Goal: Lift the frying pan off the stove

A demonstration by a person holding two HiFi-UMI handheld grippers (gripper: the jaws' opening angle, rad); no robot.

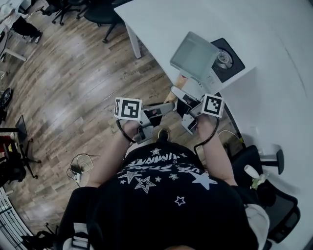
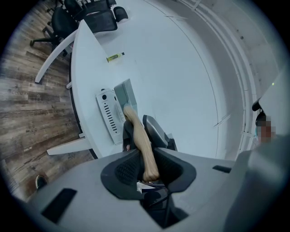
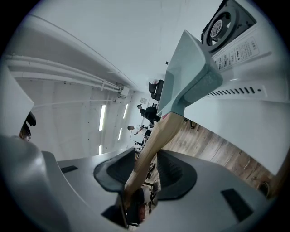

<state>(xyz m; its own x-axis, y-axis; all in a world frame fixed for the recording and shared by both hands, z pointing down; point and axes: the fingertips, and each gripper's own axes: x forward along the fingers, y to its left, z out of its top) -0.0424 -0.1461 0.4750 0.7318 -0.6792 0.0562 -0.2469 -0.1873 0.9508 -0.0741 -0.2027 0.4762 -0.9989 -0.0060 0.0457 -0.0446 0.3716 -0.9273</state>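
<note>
The square grey-green frying pan (image 1: pixel 193 56) hangs tilted just above the stove (image 1: pixel 230 61), a white unit with a black burner top at the table's corner. Its wooden handle (image 1: pixel 180 83) points back toward me. In the left gripper view, the left gripper (image 2: pixel 147 167) is shut on the handle's (image 2: pixel 140 140) free end, with the pan (image 2: pixel 126 96) edge-on beyond it. The right gripper (image 3: pixel 145 167) is shut on the handle (image 3: pixel 156 136) nearer the pan (image 3: pixel 190 72), and the stove (image 3: pixel 235 41) sits behind. In the head view, both grippers (image 1: pixel 168 108) (image 1: pixel 190 106) meet below the pan.
The white table (image 1: pixel 274 58) runs right and away from the stove. A small yellow-green tube (image 2: pixel 115 56) lies farther along it. Black office chairs (image 1: pixel 98 12) stand on the wooden floor (image 1: pixel 73 83) at the far end, and another chair (image 1: pixel 266 161) is at my right.
</note>
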